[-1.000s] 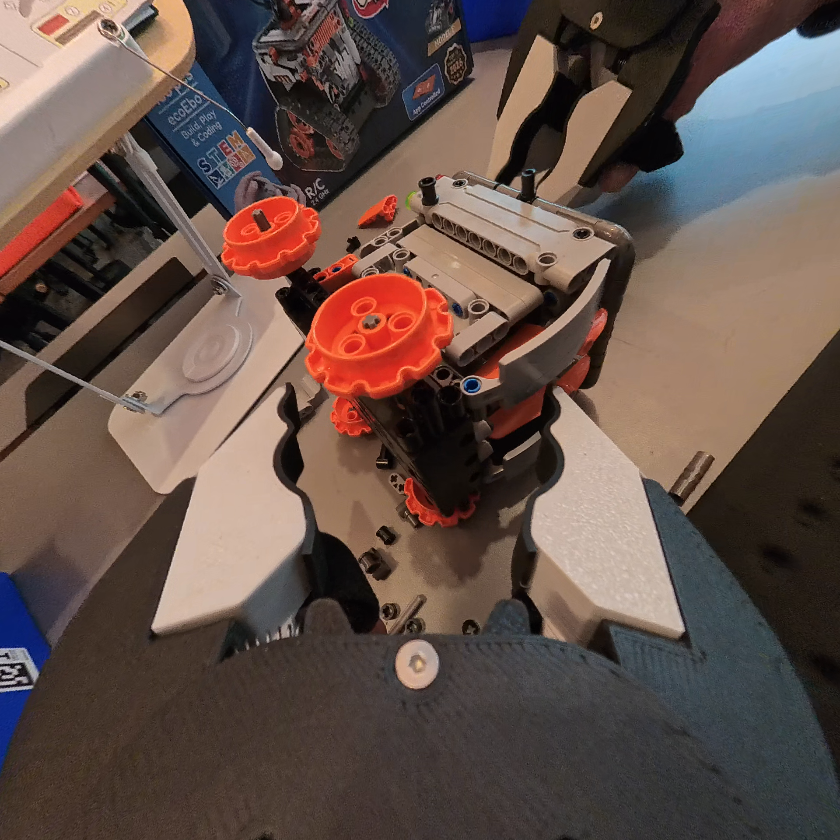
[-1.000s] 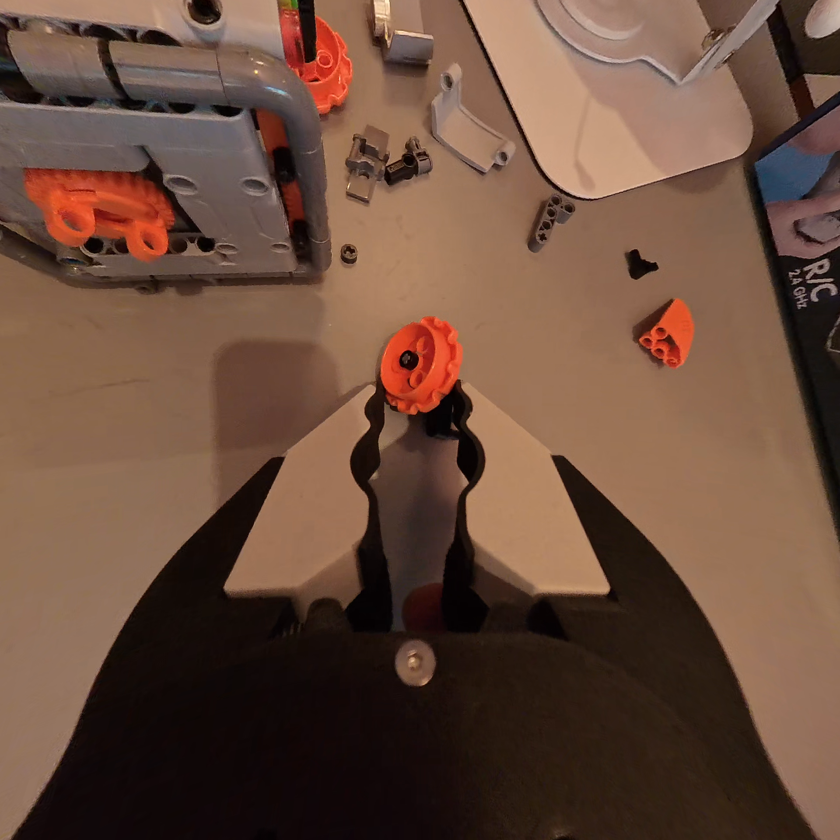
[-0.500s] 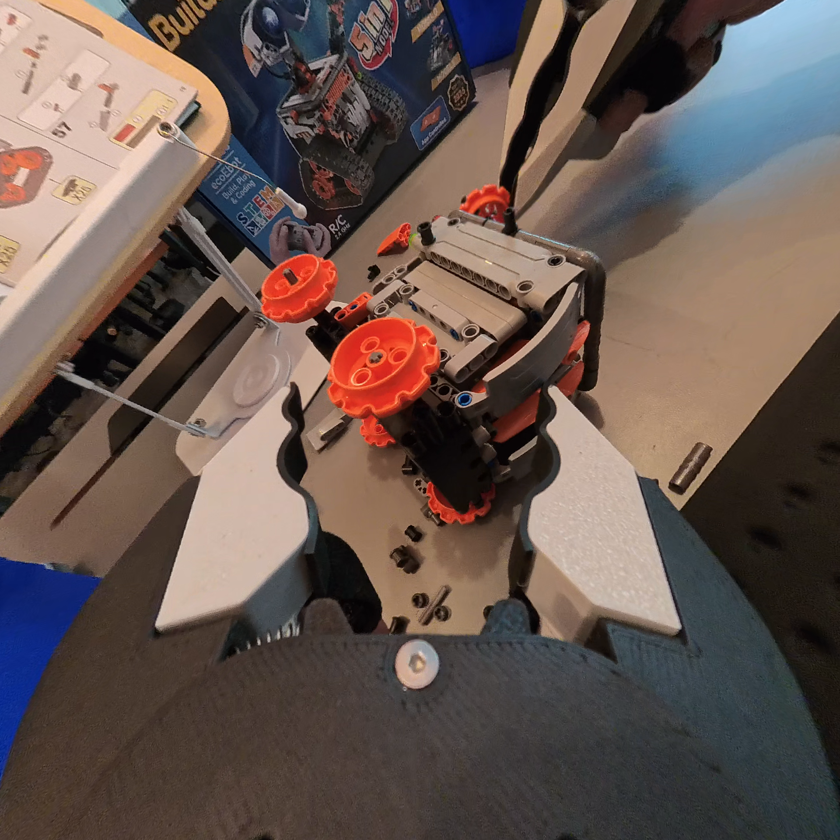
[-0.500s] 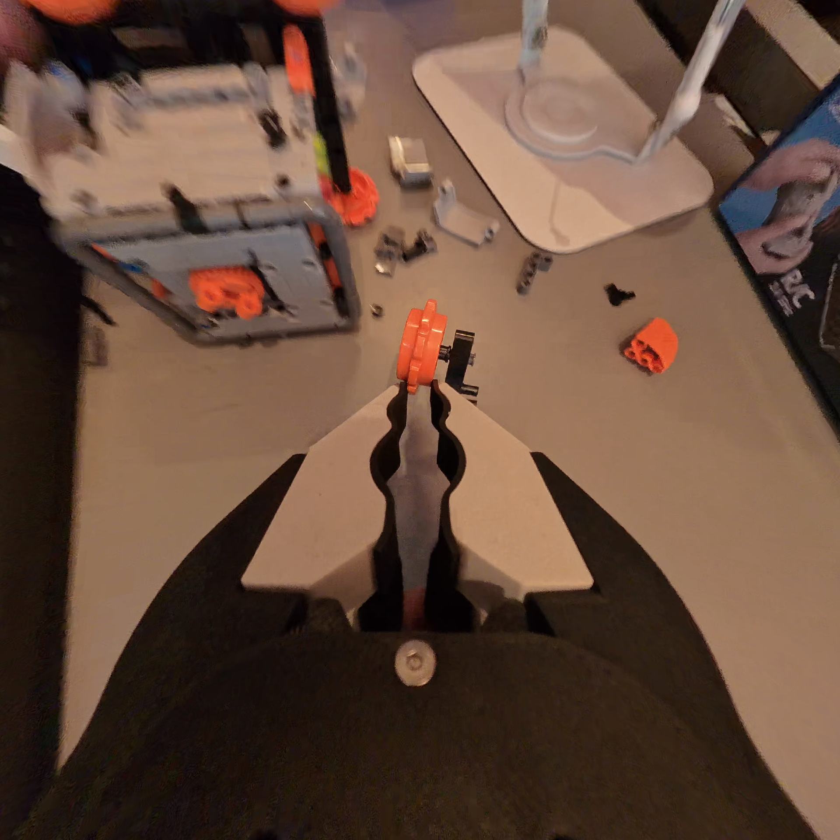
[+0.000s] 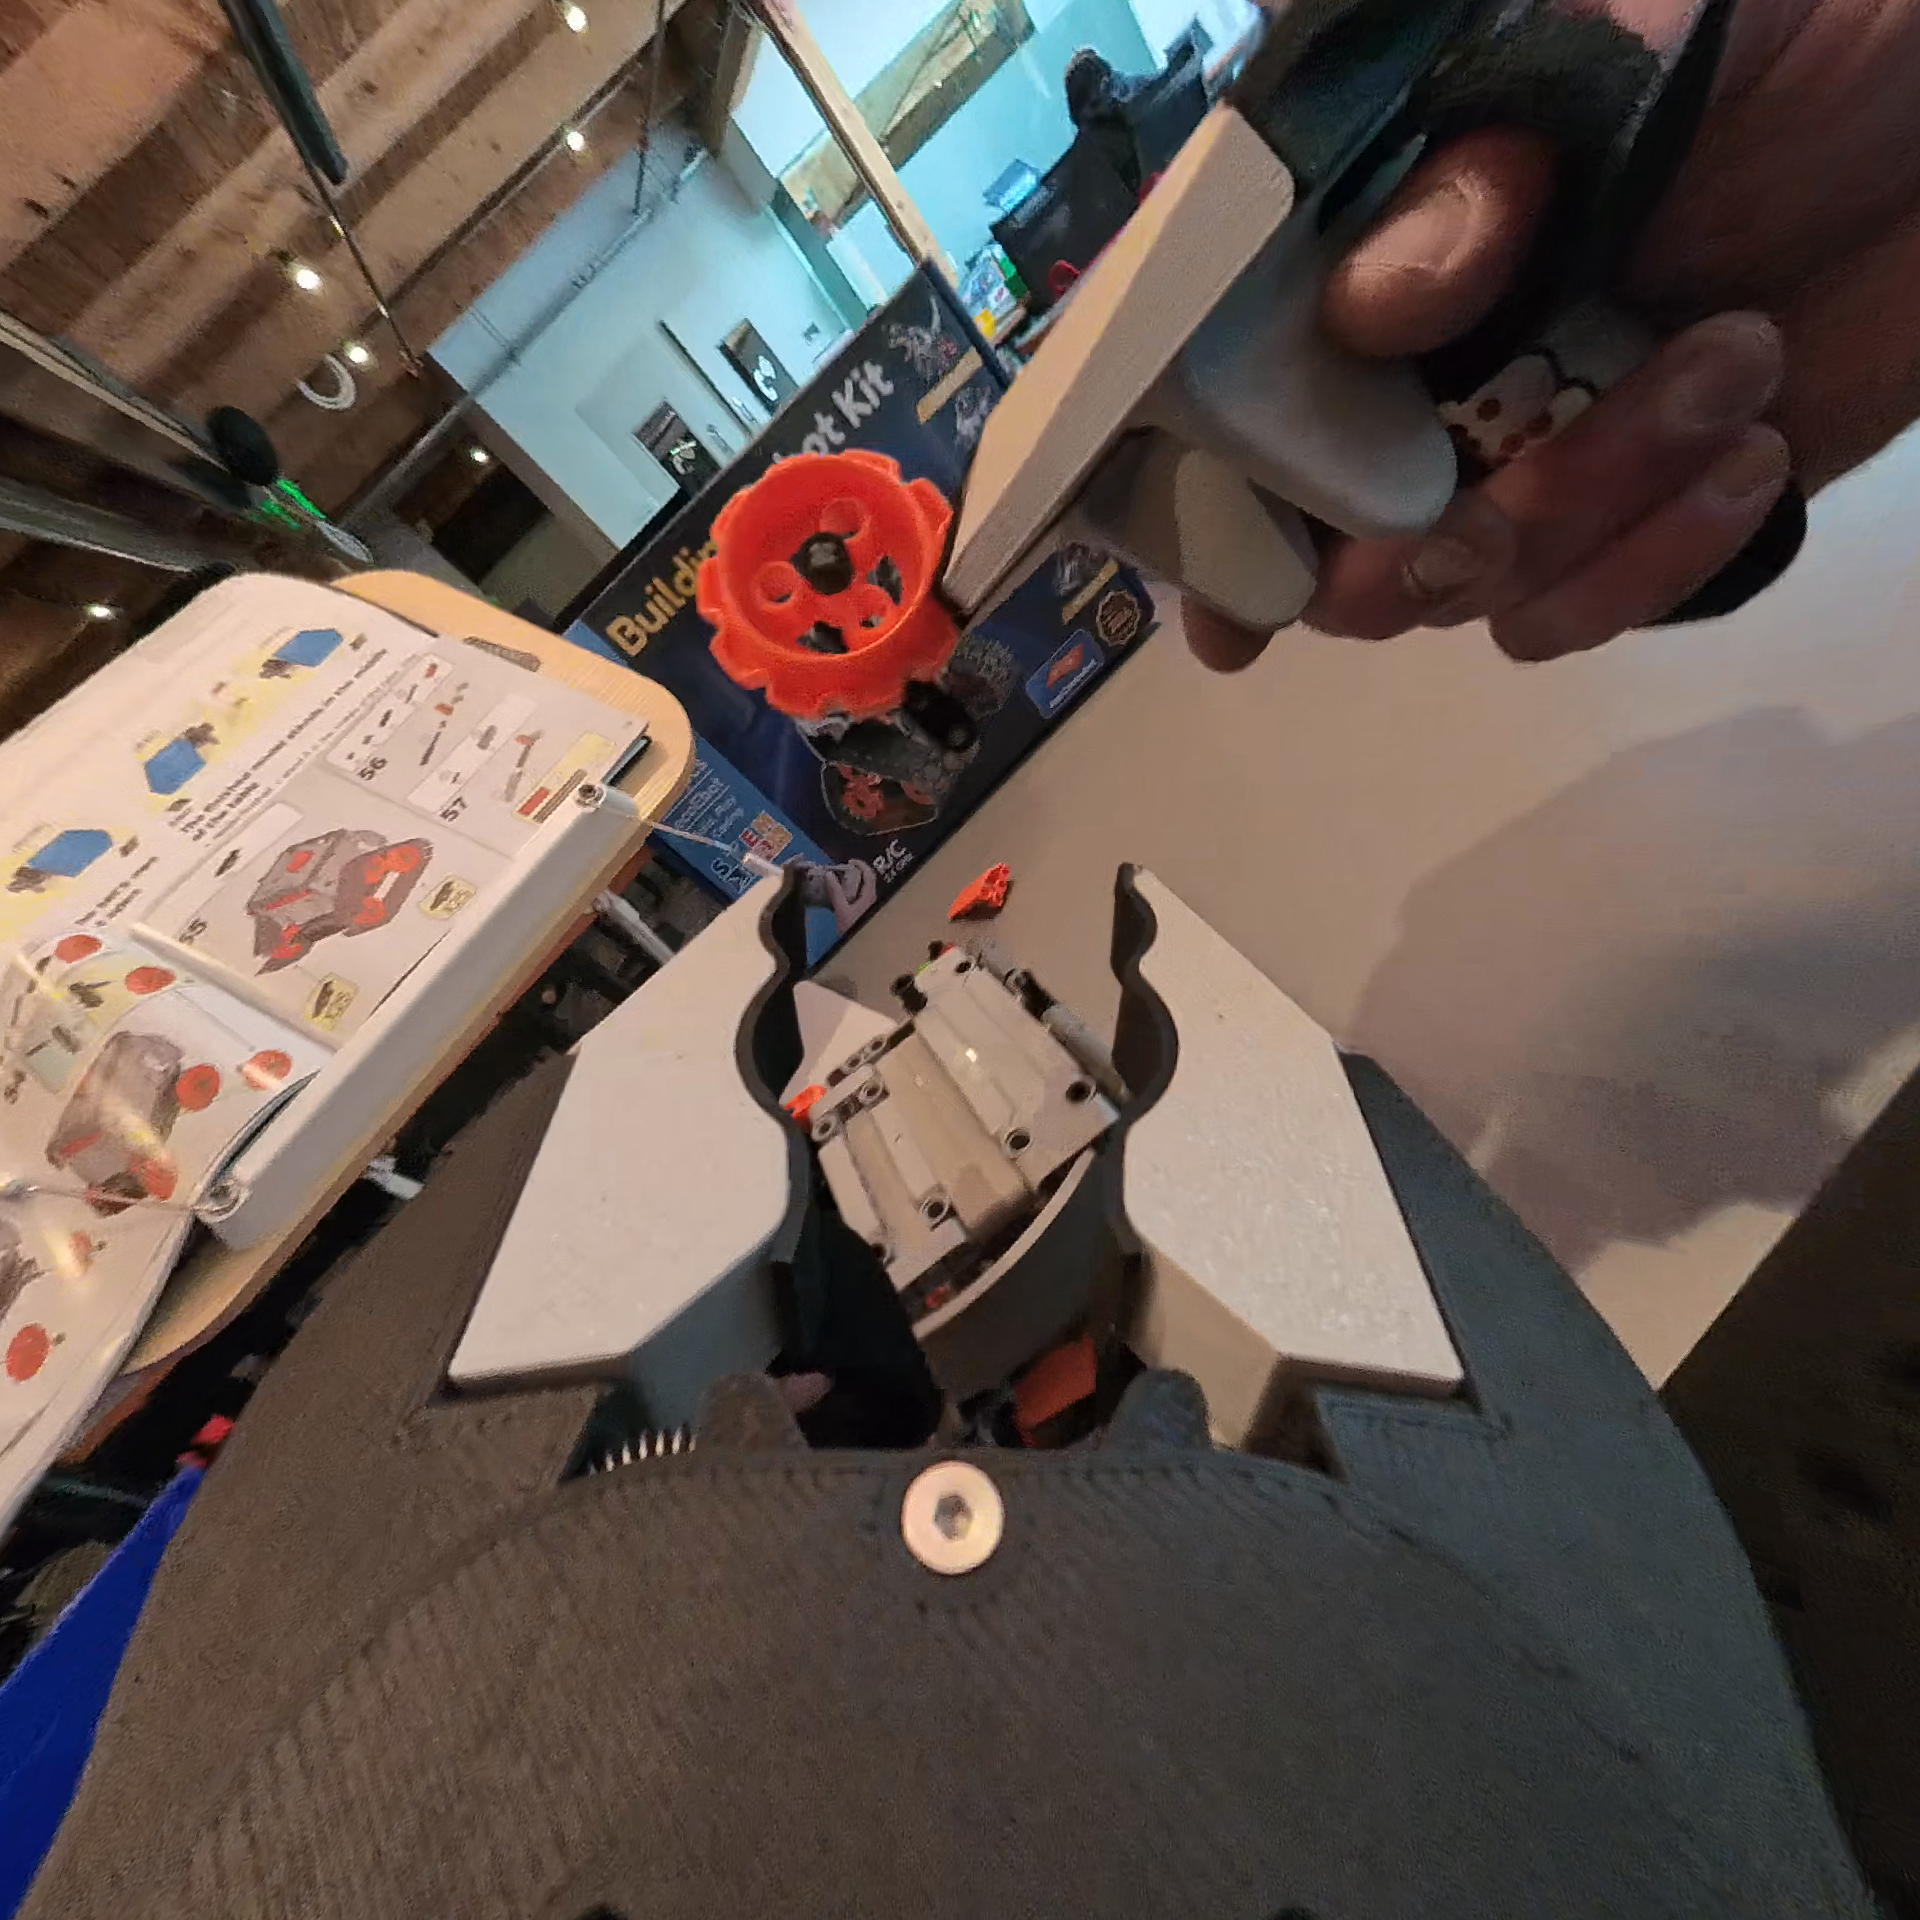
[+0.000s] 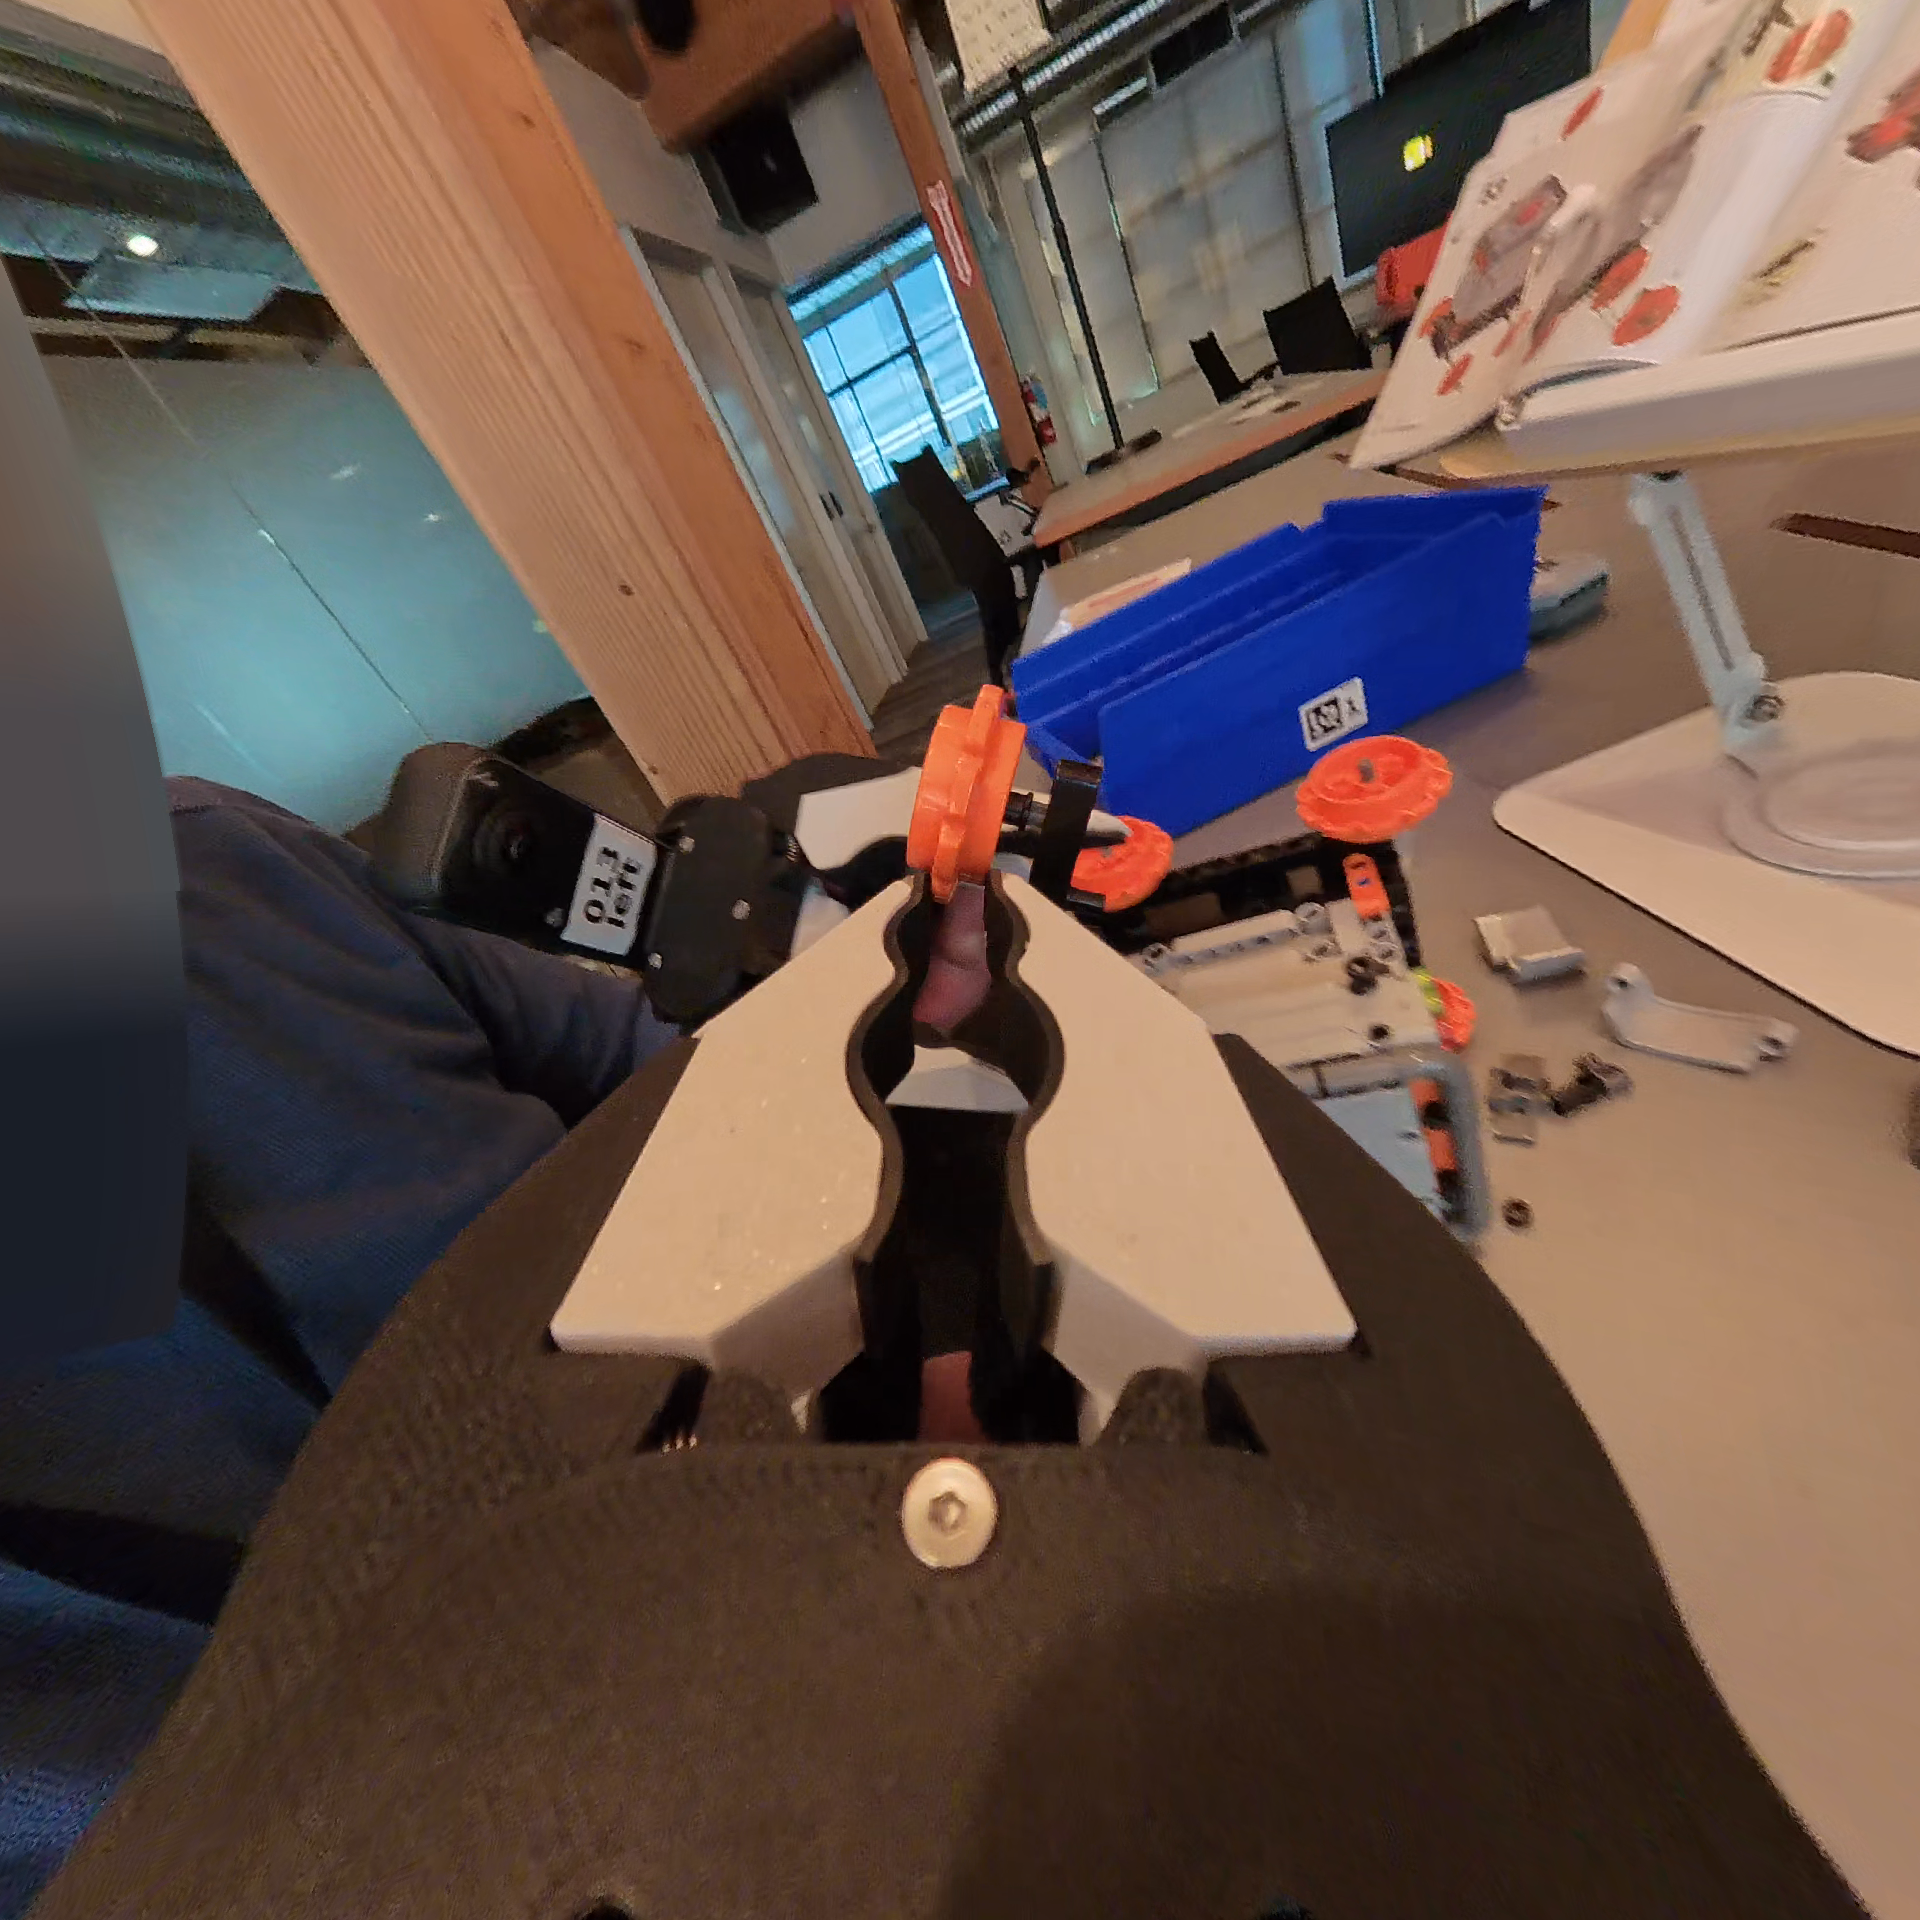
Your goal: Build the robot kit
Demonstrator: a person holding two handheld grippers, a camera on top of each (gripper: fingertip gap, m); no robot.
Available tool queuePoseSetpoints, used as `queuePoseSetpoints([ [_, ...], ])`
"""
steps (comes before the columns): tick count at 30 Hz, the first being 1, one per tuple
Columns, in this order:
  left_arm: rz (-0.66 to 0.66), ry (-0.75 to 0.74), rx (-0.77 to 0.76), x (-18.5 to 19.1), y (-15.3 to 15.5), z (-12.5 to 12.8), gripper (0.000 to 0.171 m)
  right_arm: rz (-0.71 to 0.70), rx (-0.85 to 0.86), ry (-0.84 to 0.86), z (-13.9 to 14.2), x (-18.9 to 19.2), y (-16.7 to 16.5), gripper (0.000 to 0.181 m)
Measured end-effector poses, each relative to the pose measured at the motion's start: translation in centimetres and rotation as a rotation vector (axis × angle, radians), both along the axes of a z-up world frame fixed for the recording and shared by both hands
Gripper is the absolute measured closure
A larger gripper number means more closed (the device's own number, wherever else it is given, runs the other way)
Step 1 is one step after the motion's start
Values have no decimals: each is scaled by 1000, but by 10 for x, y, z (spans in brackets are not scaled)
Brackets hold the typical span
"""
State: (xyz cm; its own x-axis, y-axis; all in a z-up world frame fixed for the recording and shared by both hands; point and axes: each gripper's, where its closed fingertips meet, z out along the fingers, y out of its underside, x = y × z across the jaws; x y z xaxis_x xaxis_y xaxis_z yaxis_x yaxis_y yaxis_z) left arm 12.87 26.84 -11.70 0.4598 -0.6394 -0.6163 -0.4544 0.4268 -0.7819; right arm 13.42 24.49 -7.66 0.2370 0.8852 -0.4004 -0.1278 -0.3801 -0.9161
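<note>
Only the left view shows right tongs (image 5: 951, 592) pinching orange wheel (image 5: 826, 587).

wooden pillar (image 6: 582, 416), glass wall (image 6: 312, 582); distant windows (image 6: 894, 364), grey table (image 6: 1662, 1299)

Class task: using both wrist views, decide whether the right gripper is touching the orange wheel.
Touching. The right wrist view shows the right gripper with its fingers closed on the rim of the orange wheel, no gap between them.
</note>
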Motion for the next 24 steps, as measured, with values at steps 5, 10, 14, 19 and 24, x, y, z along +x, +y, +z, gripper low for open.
queuePoseSetpoints([
  [5,30,-126,34,0,-3,21,134,35,-2,36,7,-18,-17,173],
  [10,34,-182,111,-9,-12,37,165,52,-26,62,5,-26,-24,173],
  [14,14,-132,128,-14,-16,35,165,54,-2,20,-1,-31,-28,173],
  [19,-81,42,37,-25,-21,16,165,-14,241,-271,-24,-28,-30,151],
  [24,-234,141,-75,-32,-30,10,165,-97,579,-512,-19,-26,-17,158],
])
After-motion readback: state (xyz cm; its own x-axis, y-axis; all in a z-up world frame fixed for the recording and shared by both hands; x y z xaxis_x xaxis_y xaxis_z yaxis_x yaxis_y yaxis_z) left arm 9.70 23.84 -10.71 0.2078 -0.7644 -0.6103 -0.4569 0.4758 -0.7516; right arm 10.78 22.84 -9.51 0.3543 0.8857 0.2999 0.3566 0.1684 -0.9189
